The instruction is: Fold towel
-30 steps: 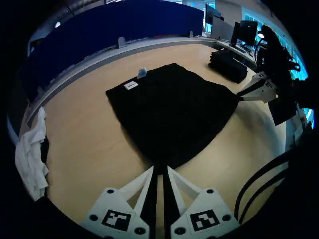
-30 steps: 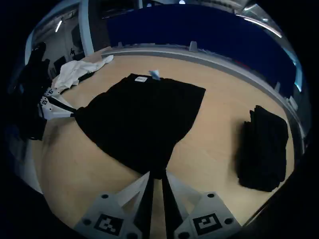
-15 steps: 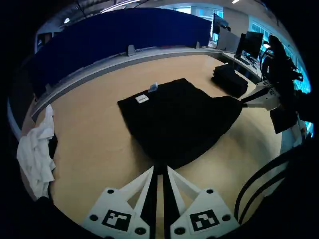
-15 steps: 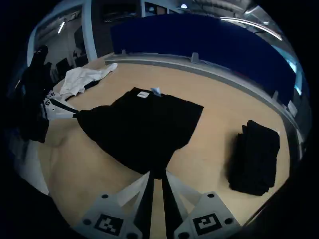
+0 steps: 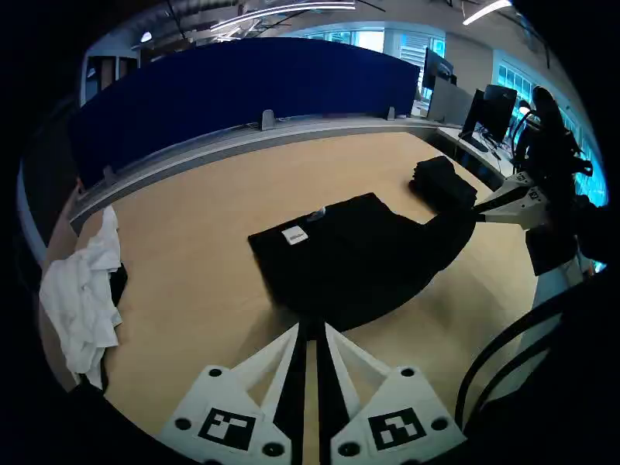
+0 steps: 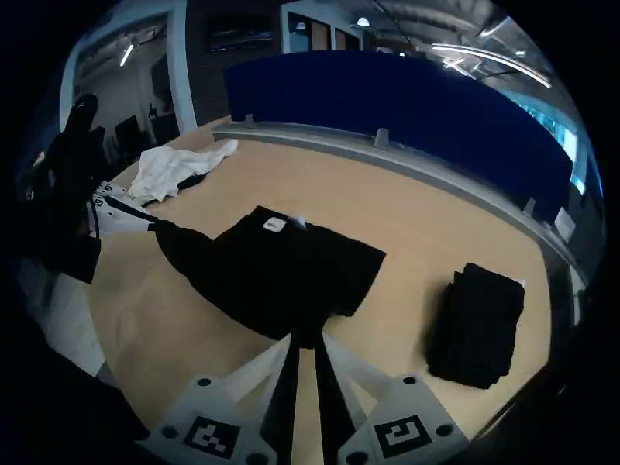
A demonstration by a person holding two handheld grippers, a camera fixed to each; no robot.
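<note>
We hold the black towel [image 5: 356, 260] by two of its corners. In the left gripper view, the left gripper [image 5: 311, 325] has its fingers drawn almost together, with one near corner of the dark fabric pinched between the tips. In the right gripper view, the right gripper [image 6: 304, 337] is closed the same way on the other near corner.

From each pinched corner the towel runs down and away to the pale wooden table [image 5: 201, 225], where its far part lies flat. The cloth is plain black and matte, and it sags in a shallow curve between our two grippers. Near the far edge a small white label [image 5: 294, 235] lies face up on the fabric, and beside it a bit of pale tag sticks up; we cannot tell what it is.

The towel sits around the middle of the table. Well apart from it, a stack of folded dark cloths [image 6: 477, 333] rests on one side and a crumpled white cloth [image 5: 81, 298] on the other. A blue partition [image 5: 232, 85] runs along the table's far edge.
</note>
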